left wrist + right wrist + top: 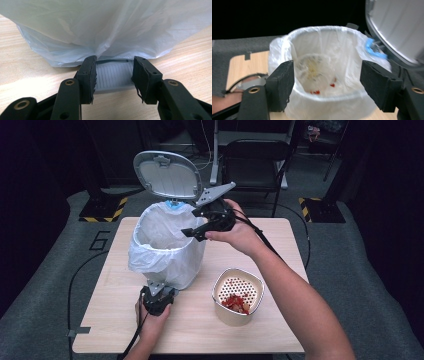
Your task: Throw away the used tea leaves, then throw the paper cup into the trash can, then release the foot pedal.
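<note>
A pedal bin (167,245) lined with a white bag stands at the table's left middle, its grey lid (167,174) tipped up and back. At its foot my left gripper (159,295) lies low on the table, jaws shut on the sides of the grey ribbed pedal (113,75). My right gripper (191,222) hovers at the bin's right rim, pointing into the opening. Its jaws (328,75) stand open with nothing between them. Red scraps (315,92) and pale bits lie at the bottom of the bag.
A beige bowl (220,312) with a perforated insert holds red scraps (236,303) at the front right of the wooden table (280,330). A black chair (255,157) stands beyond the far edge. A cable trails off the table's left front.
</note>
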`<state>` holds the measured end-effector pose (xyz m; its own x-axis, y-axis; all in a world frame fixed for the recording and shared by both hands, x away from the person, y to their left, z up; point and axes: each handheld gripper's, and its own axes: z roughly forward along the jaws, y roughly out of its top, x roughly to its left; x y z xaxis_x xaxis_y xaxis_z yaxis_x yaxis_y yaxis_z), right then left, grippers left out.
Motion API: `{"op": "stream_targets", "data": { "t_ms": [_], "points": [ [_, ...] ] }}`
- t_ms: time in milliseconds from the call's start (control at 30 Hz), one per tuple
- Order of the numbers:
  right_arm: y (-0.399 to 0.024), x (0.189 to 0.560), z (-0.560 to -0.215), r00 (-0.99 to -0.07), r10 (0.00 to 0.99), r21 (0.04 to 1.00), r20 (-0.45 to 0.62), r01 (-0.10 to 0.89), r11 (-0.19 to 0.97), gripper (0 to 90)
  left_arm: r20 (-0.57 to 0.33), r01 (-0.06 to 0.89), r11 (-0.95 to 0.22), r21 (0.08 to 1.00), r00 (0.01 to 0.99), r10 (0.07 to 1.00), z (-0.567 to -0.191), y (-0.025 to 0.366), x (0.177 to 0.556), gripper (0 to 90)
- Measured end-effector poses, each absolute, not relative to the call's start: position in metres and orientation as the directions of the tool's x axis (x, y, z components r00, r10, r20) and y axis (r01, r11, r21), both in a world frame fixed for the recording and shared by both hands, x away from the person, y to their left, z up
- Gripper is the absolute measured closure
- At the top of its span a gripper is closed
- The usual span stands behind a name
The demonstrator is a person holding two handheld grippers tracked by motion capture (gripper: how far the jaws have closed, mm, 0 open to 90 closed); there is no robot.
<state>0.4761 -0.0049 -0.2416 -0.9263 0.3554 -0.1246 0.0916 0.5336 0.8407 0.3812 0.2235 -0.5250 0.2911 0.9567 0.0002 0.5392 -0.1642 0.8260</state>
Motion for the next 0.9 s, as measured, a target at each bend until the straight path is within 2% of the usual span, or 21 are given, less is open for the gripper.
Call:
{"op": "stream_targets", "data": {
  "t_ms": [133,267,300,400,433,600,733,900],
  "points": [
    [-0.034,0.472,-0.241,-0.904,0.398,0.846,-0.159,0.082,0.526,29.0,0.007,0.533,-0.174,0.828,0.300,0.954,-0.525,0.225,0.381,53.9],
    [-0.057,0.471,-0.242,-0.885,0.442,0.859,-0.148,0.106,0.500,29.0,0.011,0.523,-0.175,0.834,0.302,0.953,-0.526,0.224,0.382,53.6],
    [-0.069,0.471,-0.244,-0.873,0.466,0.865,-0.146,0.116,0.489,29.0,-0.023,0.531,-0.146,0.835,0.299,0.954,-0.527,0.222,0.382,53.5],
    [-0.093,0.468,-0.250,-0.857,0.499,0.872,-0.132,0.139,0.470,29.0,-0.035,0.528,-0.143,0.837,0.313,0.949,-0.527,0.224,0.382,51.2],
    [-0.097,0.467,-0.252,-0.854,0.508,0.875,-0.118,0.152,0.459,29.0,0.004,0.520,-0.185,0.834,0.329,0.944,-0.526,0.227,0.382,48.3],
    [-0.122,0.465,-0.265,-0.828,0.555,0.887,-0.080,0.195,0.419,29.0,-0.012,0.543,-0.179,0.821,0.328,0.944,-0.525,0.227,0.382,42.3],
    [-0.136,0.465,-0.276,-0.816,0.575,0.891,-0.064,0.212,0.401,29.0,-0.039,0.579,-0.171,0.797,0.333,0.942,-0.519,0.231,0.382,42.0],
    [-0.149,0.464,-0.283,-0.806,0.589,0.890,-0.058,0.226,0.397,29.0,-0.054,0.570,-0.162,0.805,0.343,0.938,-0.507,0.237,0.379,41.4]
  ]
}}
